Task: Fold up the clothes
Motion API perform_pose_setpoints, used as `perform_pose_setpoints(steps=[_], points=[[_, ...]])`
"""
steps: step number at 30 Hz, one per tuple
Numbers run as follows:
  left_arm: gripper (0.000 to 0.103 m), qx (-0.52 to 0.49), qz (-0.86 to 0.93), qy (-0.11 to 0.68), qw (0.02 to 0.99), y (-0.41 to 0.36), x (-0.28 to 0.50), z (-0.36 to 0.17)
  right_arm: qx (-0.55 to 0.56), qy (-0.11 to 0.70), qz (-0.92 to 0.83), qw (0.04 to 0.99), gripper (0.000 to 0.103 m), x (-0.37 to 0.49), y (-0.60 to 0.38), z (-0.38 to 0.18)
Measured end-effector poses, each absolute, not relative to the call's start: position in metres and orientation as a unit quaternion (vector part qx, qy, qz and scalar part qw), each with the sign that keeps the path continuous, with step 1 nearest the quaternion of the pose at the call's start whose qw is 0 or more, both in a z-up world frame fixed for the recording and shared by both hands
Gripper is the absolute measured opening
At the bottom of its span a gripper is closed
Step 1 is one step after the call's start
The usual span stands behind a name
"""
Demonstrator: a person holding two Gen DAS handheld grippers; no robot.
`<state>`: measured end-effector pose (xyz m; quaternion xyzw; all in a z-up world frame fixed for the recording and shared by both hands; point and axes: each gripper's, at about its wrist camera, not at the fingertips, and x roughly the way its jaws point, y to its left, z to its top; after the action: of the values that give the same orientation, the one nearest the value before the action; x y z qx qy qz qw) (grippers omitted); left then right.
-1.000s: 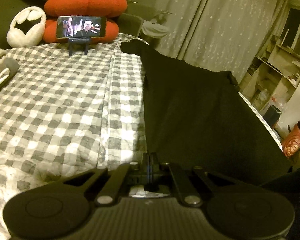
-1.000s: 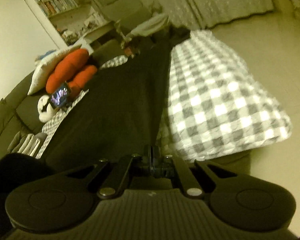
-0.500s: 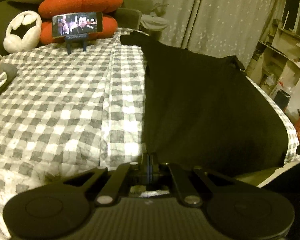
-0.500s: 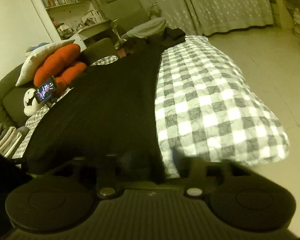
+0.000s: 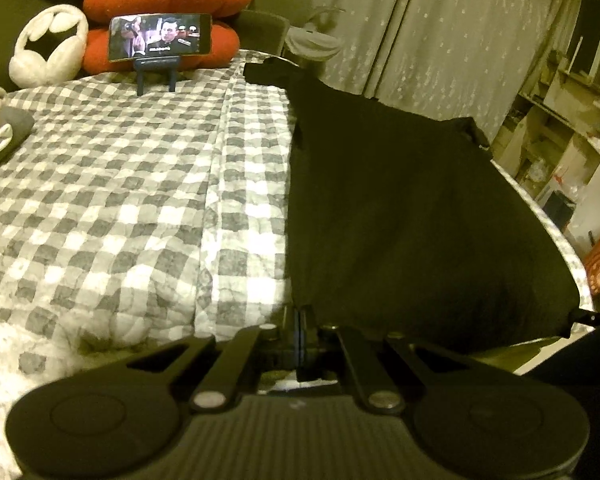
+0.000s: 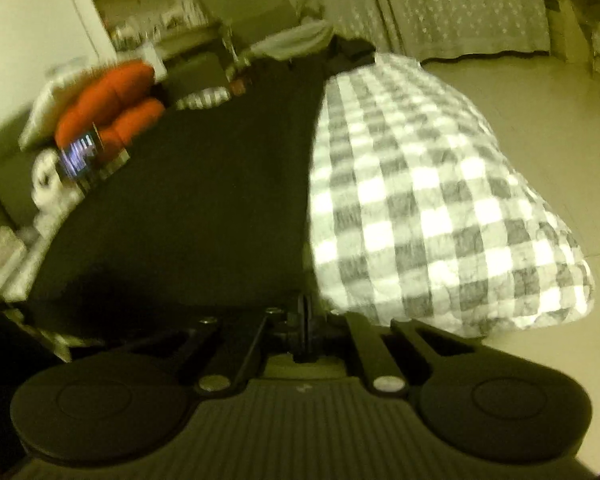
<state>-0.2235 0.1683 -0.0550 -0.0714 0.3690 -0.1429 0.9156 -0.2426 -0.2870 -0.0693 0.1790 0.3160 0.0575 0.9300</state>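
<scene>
Left wrist view: our left claw [image 5: 300, 320] is pinched closed on the near left corner of the black garment [image 5: 412, 216]; our right claw [image 6: 303, 312] likewise grips its near right corner. The garment runs lengthwise away from us over the bed [image 5: 120, 184].

Light: I see a dim, yellowish room.
Window side: patterned curtains [image 5: 440, 28] hang to my pale floor [image 6: 540, 112].
Walls: cluttered shelves [image 5: 568, 96]; bookshelf [image 6: 140, 0], blurred.
</scene>
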Motion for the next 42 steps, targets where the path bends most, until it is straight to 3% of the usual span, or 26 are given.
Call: perform_pose_setpoints(steps=[22,26,32,42], points=[[0.000,-0.097,-0.187,0.376,0.902,0.163,-0.235,-0.064,0.142,0.253,0.005,0.957,0.003,-0.268,-0.289,-0.030],[0.003,-0.103,-0.185,0.388,0.897,0.161,-0.226,-0.064,0.122,0.301,-0.002,0.946,0.005,-0.252,-0.282,-0.054],[0.022,-0.119,-0.150,0.360,0.913,0.176,-0.220,-0.034,0.123,0.304,-0.017,0.945,0.011,-0.250,-0.292,-0.048],[0.026,-0.137,-0.093,0.278,0.946,0.188,-0.194,0.047,0.058,0.176,-0.058,0.981,0.011,-0.252,-0.293,0.049]])
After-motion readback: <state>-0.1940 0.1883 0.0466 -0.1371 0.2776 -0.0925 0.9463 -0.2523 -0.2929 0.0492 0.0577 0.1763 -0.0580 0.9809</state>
